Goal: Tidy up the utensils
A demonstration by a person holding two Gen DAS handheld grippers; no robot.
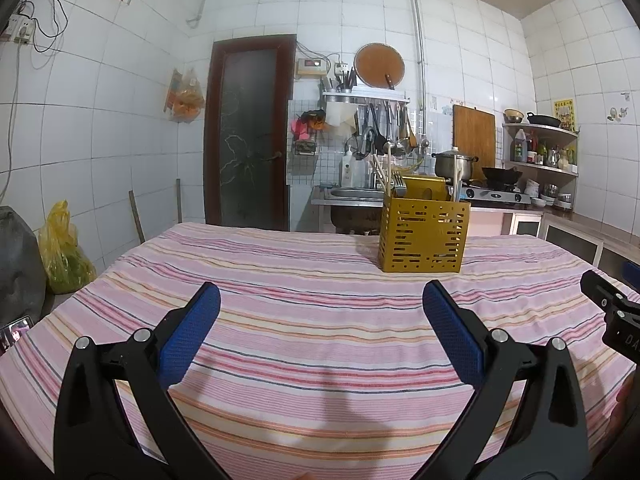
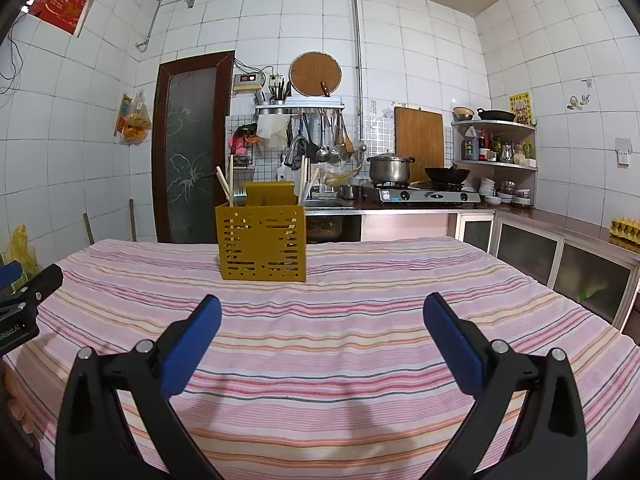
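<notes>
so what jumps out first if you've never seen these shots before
A yellow slotted utensil caddy stands upright on the far part of the striped tablecloth, with chopsticks and forks sticking out of it. Nearer, both the left gripper and the right gripper hover open and empty, blue fingers spread wide over the cloth.

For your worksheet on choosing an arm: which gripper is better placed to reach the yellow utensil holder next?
Marginally the right gripper: the yellow utensil holder sits nearer its centre line. Both are open and empty; from the left gripper it lies further off-centre.
</notes>
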